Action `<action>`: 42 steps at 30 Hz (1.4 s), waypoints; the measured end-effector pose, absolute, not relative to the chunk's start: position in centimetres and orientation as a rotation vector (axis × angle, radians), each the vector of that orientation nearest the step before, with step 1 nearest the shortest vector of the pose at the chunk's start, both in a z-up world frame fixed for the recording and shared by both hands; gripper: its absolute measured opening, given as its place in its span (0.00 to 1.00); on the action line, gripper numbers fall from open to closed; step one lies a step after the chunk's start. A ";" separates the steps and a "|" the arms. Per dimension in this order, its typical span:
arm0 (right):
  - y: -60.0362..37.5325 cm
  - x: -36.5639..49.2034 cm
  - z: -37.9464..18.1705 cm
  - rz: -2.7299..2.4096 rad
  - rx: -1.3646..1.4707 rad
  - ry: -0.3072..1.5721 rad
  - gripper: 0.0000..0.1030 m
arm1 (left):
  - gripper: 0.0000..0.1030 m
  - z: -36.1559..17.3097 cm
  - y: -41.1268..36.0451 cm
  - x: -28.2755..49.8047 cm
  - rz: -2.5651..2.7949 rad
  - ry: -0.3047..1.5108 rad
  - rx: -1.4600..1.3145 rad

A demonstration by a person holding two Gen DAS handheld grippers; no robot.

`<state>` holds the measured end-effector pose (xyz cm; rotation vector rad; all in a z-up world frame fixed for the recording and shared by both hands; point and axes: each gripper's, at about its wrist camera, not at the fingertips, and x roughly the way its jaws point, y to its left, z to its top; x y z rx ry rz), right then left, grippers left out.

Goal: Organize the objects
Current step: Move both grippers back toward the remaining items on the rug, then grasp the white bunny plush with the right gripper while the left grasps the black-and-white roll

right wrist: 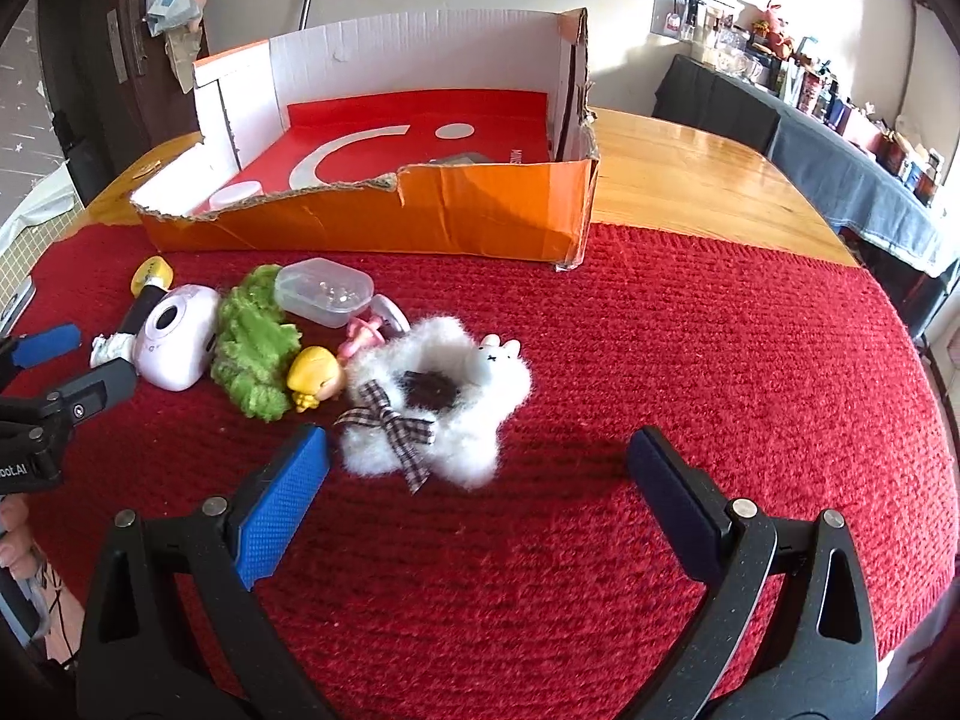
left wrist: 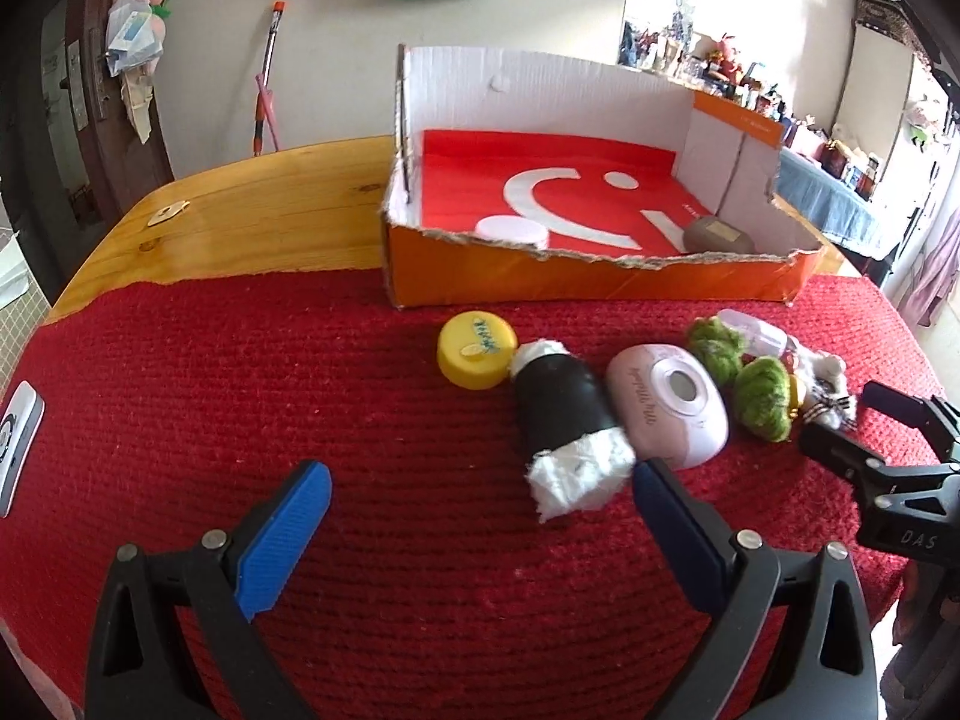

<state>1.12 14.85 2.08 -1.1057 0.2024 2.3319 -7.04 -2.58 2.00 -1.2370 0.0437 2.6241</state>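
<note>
Both jaws apart, empty, over red mat on worktop. Left gripper nears black-and-white roll; crowded neighbours risk nudging pink camera, fluff slipping.

The left gripper and right gripper hover low, jaws spread wide, empty.

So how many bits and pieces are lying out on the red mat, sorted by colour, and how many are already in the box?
On the red mat:
Yellow: 2, the cap and the small figure
Black and white: 1, the roll
Pink: 2, the toy camera and the clip
Green: 1, the fluffy piece
Clear: 1, the case
White: 1, the fluffy scrunchie
In the box:
White: 1, the lid
Brown: 1, the pouch
Total: 10
</note>
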 end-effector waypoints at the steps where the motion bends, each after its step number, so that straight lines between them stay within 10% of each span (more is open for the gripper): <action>1: 15.0 1.1 2.1 2.328 -1.107 0.204 0.98 | 0.99 1.9 -2.7 -7.1 2.621 0.043 -1.240; 21: 16.4 0.6 2.6 2.356 -1.170 0.171 0.97 | 0.80 2.7 -2.2 -8.4 2.521 0.191 -1.197; 32: 16.2 0.0 2.6 2.412 -1.174 0.170 0.70 | 0.63 2.4 -1.4 -9.2 2.478 0.172 -1.186; 37: 15.5 -0.2 2.6 2.453 -1.161 0.147 0.50 | 0.35 2.5 -1.2 -8.8 2.471 0.165 -1.159; 42: 15.2 0.3 2.8 2.479 -1.139 0.152 0.45 | 0.35 2.9 -1.2 -8.2 2.465 0.142 -1.154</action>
